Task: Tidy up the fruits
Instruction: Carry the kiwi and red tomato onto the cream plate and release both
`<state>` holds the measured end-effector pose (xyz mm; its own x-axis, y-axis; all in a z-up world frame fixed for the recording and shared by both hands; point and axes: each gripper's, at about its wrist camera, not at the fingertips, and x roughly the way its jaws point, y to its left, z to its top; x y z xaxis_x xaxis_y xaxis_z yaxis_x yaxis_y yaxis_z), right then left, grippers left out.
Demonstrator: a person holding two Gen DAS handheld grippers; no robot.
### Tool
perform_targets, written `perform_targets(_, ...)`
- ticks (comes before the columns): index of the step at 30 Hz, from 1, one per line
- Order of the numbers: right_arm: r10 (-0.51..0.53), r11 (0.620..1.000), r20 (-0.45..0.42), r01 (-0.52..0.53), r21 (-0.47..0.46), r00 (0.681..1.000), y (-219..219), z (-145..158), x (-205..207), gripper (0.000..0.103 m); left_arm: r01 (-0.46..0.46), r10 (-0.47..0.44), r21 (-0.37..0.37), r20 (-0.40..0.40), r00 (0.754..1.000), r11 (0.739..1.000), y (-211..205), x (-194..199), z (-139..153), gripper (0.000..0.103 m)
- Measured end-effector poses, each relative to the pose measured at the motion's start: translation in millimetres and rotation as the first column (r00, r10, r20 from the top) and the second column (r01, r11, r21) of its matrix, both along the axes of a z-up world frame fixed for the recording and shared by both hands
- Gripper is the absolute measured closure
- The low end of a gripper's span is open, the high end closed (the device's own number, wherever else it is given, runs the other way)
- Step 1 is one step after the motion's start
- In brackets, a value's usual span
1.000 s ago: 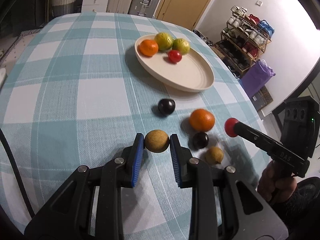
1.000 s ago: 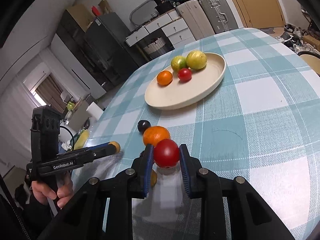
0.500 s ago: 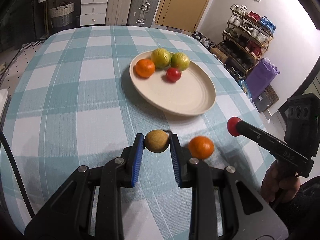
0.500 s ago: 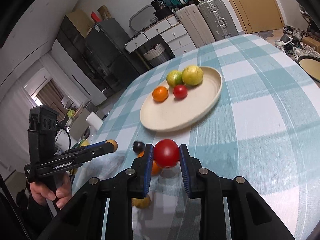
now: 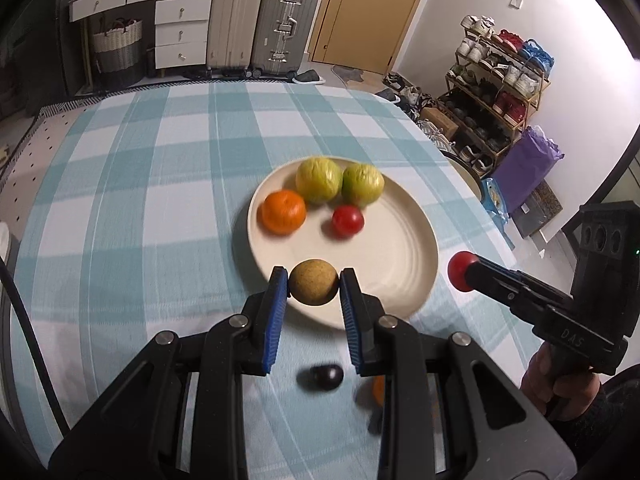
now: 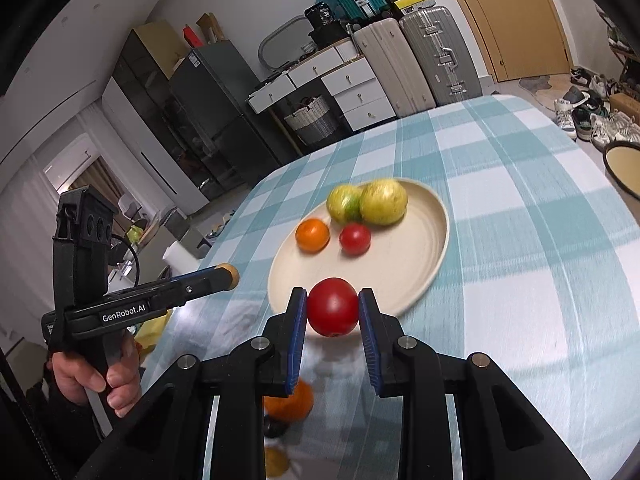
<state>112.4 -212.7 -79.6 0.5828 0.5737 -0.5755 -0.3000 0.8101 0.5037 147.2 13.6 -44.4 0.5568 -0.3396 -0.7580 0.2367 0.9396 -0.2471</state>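
My left gripper (image 5: pixel 313 288) is shut on a round brown fruit (image 5: pixel 313 286) and holds it above the near rim of the cream plate (image 5: pixel 400 264). My right gripper (image 6: pixel 333 308) is shut on a red tomato (image 6: pixel 333 306) near the plate's near edge (image 6: pixel 412 276). The plate holds an orange (image 5: pixel 283 212), two green-yellow fruits (image 5: pixel 319 175) and a small red tomato (image 5: pixel 347 221). A dark plum (image 5: pixel 325 376) and an orange (image 6: pixel 294 400) lie on the checked cloth below the grippers.
The table has a teal and white checked cloth (image 5: pixel 132 184). A small yellowish fruit (image 6: pixel 276 462) lies near the front edge. Suitcases, drawers and a shoe rack (image 5: pixel 504 76) stand beyond the table. A second dish (image 6: pixel 624 164) sits off the right side.
Both grippers have moved forward toward the plate with their fruits held. The loose plum and orange now lie under and behind the fingers.
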Motion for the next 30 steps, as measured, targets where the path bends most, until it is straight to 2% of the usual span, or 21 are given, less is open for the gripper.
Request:
perform_targets(4,-0.011,1.000,0.007,0.011,-0.022,1.000,1.8,2.5,23.0,0.076,0.006,-0.006,0.002,-0.008,1.000,1.000,-8.9,27.0,-2.6,0.079)
perform_targets(8,-0.038,0.995,-0.027,0.035,-0.096,0.999,7.7,-2.2,48.6,0.076,0.005,-0.005,-0.010,-0.028,1.000,1.000,-14.7,49.3,-10.1,0.079)
perform_targets(19,-0.060,0.993,-0.059,0.053,-0.101,0.997,11.5,-16.5,91.1,0.076,0.021,-0.024,-0.036,-0.080,0.996,0.999,-31.5,88.1,-30.5,0.079)
perform_targets(30,-0.066,0.994,-0.089,0.058,-0.095,0.994,15.2,-27.4,104.7,0.076,0.016,-0.021,-0.043,-0.108,0.994,0.999,-37.9,102.0,-44.2,0.079)
